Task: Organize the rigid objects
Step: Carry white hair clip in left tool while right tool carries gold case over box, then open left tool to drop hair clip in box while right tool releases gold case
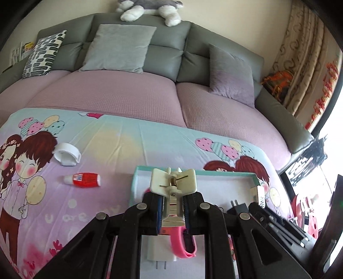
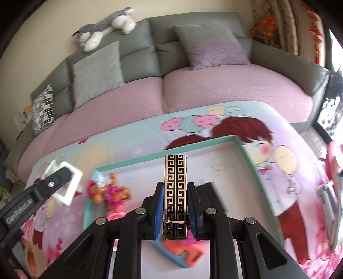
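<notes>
Grey sofa point(image 1: 167, 45) with pink seat covers standing against a cream wall point(image 1: 246, 15); plush dog point(image 2: 105, 25) lying on its backrest; patterned curtain point(image 1: 304, 55) hanging beside a bright window point(image 1: 336, 137).

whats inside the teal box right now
Inside the teal box: a pink band, white charger, black plug and orange-pink toy. The claws hide part of the floor.

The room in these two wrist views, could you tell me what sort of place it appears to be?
Most likely a home living room. A grey sofa with throw pillows fills the background, a plush toy dog lies along its back, and patterned curtains hang at the right.
</notes>
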